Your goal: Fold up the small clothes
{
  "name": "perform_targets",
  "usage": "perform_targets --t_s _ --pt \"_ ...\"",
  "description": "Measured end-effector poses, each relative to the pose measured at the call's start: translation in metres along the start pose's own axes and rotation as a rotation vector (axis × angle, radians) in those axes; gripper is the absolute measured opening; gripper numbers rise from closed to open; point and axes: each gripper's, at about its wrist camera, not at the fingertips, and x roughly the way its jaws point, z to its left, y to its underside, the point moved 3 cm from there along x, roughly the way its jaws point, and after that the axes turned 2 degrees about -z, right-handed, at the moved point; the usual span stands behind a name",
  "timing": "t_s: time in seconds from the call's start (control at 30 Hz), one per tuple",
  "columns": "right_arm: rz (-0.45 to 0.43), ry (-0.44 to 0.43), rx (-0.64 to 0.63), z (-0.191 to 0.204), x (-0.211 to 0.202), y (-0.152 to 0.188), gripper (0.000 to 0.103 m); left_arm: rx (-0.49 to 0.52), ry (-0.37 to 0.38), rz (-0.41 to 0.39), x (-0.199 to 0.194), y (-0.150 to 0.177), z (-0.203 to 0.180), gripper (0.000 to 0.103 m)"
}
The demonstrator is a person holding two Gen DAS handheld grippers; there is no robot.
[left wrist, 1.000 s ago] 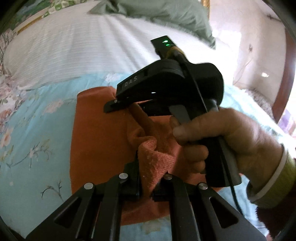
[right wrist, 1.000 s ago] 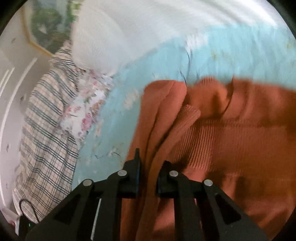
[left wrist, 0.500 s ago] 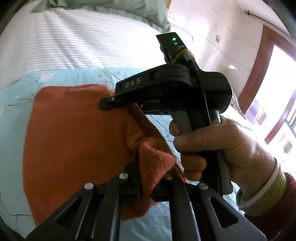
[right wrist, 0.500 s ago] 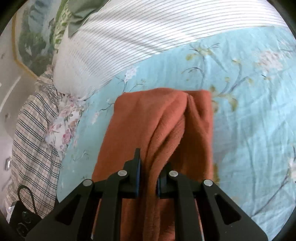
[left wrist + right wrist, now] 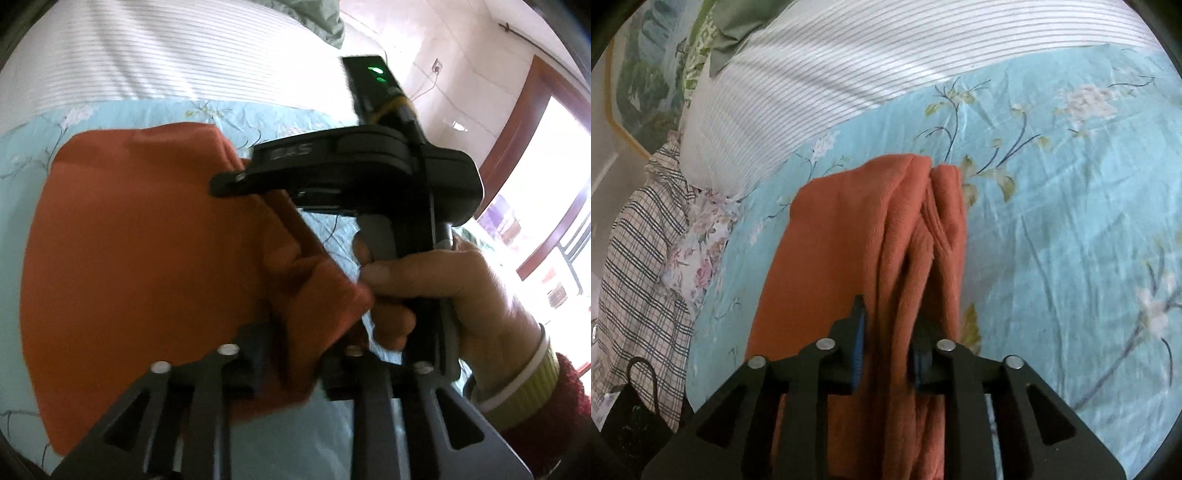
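Note:
An orange knit garment (image 5: 140, 251) lies folded on a light blue floral bedsheet (image 5: 1052, 221). My left gripper (image 5: 295, 350) is shut on a bunched edge of it near the bottom of the left wrist view. My right gripper (image 5: 888, 343) is shut on a thick fold of the same garment (image 5: 871, 229), which runs away from the fingers across the sheet. The right gripper also shows in the left wrist view (image 5: 229, 182), held by a hand (image 5: 443, 288), with its fingers clamped on the garment's far edge.
A white striped pillow (image 5: 849, 66) lies beyond the garment. A plaid cloth (image 5: 635, 266) and a floral cloth (image 5: 698, 251) lie to the left. A green cloth (image 5: 325, 14) sits at the far end. A wall and a window frame (image 5: 517, 147) stand to the right.
Both grippers have kept their hold and moved the garment; it now lies as a narrower folded strip on the sheet, and the jaws look slightly wider around the thick fold.

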Motion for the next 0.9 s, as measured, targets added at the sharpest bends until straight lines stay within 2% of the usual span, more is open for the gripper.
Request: perform_targets --t_s 0.03,0.07,0.1,0.13,0.17,0.27,0.4,0.57,0.67,0.77,0.83,0.87,0.9 --pt "-0.018 0.011 -0.001 0.001 -0.006 0.001 0.044 -0.008 0.002 -0.002 -0.008 0.002 0.004 0.040" --pt "-0.045 0.015 -0.001 0.000 -0.014 0.002 0.058 -0.015 -0.001 -0.007 -0.015 0.004 0.006 0.052" --pt "-0.065 0.019 0.002 0.000 -0.020 0.003 0.064 -0.022 -0.007 -0.014 -0.023 0.006 0.011 0.064" --pt "-0.082 0.025 0.006 -0.002 -0.026 0.005 0.070 -0.033 -0.020 -0.026 -0.034 0.007 0.019 0.068" --pt "-0.088 0.029 0.013 -0.004 -0.029 0.006 0.071 -0.045 -0.031 -0.035 -0.042 0.010 0.024 0.071" --pt "-0.064 0.016 0.045 -0.008 -0.028 0.010 0.071 -0.112 -0.082 -0.053 -0.062 0.009 0.060 0.076" --pt "-0.019 -0.008 0.070 -0.012 -0.017 0.015 0.071 -0.257 -0.127 -0.067 -0.075 0.002 0.122 0.081" --pt "0.023 -0.067 0.113 -0.014 -0.002 0.018 0.071 -0.412 -0.094 -0.029 -0.061 -0.005 0.181 0.081" --pt "0.045 -0.066 0.111 -0.014 0.005 0.020 0.071 -0.432 -0.069 0.003 -0.043 -0.010 0.194 0.081" --pt "0.063 -0.065 0.118 -0.014 0.011 0.021 0.071 -0.433 -0.049 0.041 -0.020 -0.011 0.193 0.081" --pt "0.074 -0.073 0.122 -0.013 0.013 0.021 0.071 -0.410 -0.050 0.039 -0.016 -0.011 0.188 0.080" --pt "0.081 -0.077 0.122 -0.013 0.015 0.021 0.068 -0.394 -0.051 0.038 -0.012 -0.013 0.185 0.079" --pt "0.089 -0.075 0.116 -0.012 0.017 0.022 0.063 -0.377 -0.046 0.041 -0.008 -0.016 0.183 0.072"
